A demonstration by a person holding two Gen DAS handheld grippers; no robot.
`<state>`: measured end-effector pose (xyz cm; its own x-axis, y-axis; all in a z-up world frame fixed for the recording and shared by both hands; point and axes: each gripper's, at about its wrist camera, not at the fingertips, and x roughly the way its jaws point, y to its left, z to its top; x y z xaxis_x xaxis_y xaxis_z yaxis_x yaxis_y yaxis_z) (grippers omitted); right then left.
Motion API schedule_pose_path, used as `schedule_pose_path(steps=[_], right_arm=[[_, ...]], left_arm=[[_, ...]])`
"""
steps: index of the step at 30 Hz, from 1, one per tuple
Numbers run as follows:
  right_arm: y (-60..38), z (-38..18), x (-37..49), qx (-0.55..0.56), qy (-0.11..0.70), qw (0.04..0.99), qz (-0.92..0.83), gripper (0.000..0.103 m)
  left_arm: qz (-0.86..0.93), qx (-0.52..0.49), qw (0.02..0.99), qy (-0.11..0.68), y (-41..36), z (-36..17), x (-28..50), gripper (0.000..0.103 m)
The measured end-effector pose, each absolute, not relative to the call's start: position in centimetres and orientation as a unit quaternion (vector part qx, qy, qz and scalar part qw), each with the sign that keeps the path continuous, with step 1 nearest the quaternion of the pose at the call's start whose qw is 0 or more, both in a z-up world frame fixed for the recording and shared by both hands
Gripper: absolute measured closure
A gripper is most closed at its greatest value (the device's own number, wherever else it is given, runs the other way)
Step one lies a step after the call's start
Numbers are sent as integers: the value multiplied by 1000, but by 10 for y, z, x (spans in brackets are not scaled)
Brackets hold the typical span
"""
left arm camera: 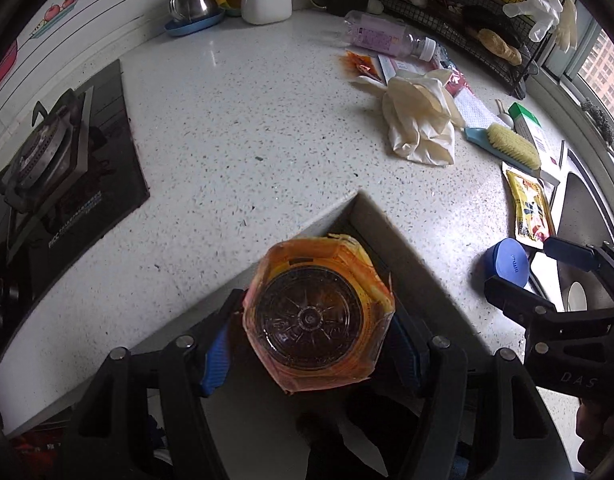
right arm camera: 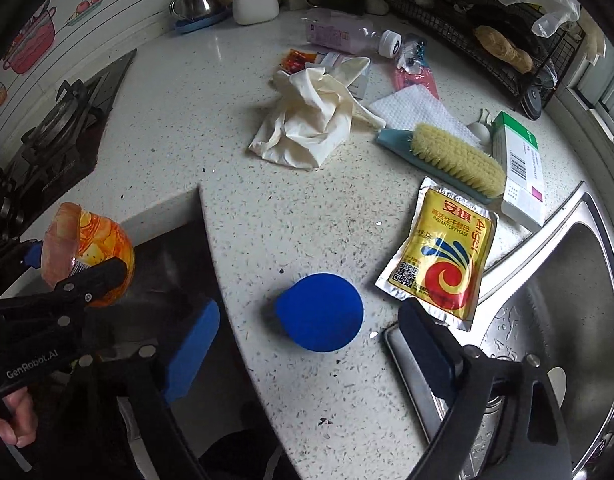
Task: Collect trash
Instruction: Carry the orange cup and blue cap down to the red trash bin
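The left gripper (left arm camera: 311, 344) has its jaws closed on an orange-labelled bottle (left arm camera: 319, 316), seen bottom-on in the left wrist view and held out past the desk's notched front edge, over the dark gap below it; where the bin stands cannot be seen. The right gripper (right arm camera: 307, 332) hangs with its jaws wide and empty on either side of a blue round lid (right arm camera: 321, 312) that lies flat near the desk's front edge, touching neither pad. So one piece of trash is in hand and the lid looks like the next pick. That calls for lowering the right jaws around the lid and closing squarely, since it is low and flat and could slide. The yellow yeast packet (right arm camera: 439, 252), by the sink (right arm camera: 579, 280) edge, and the crumpled glove (right arm camera: 311, 116) mid-desk remain.
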<state>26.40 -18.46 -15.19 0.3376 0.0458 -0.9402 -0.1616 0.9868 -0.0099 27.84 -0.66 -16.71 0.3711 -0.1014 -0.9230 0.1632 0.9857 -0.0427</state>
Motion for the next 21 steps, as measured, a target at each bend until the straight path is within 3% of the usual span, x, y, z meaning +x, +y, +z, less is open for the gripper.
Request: schedule_pose_path(steps=[8,15,17,21], right_arm=[[-186,-173,265,-45,598,796,83,46],[-187,-169,267,-47,585,805,89,47],[-185,-169,266,-58,574,813,83,56],[-181,-169,263,-57,578,810,81,56]], left_arm=[[-65,31,823,563,-14,-178,274,38],[-65,19,824,562,-13,-181,269,38],[-67,17,826,560,-11,-181,268,38],[-72,25,828,555,-5,-178,262,38]])
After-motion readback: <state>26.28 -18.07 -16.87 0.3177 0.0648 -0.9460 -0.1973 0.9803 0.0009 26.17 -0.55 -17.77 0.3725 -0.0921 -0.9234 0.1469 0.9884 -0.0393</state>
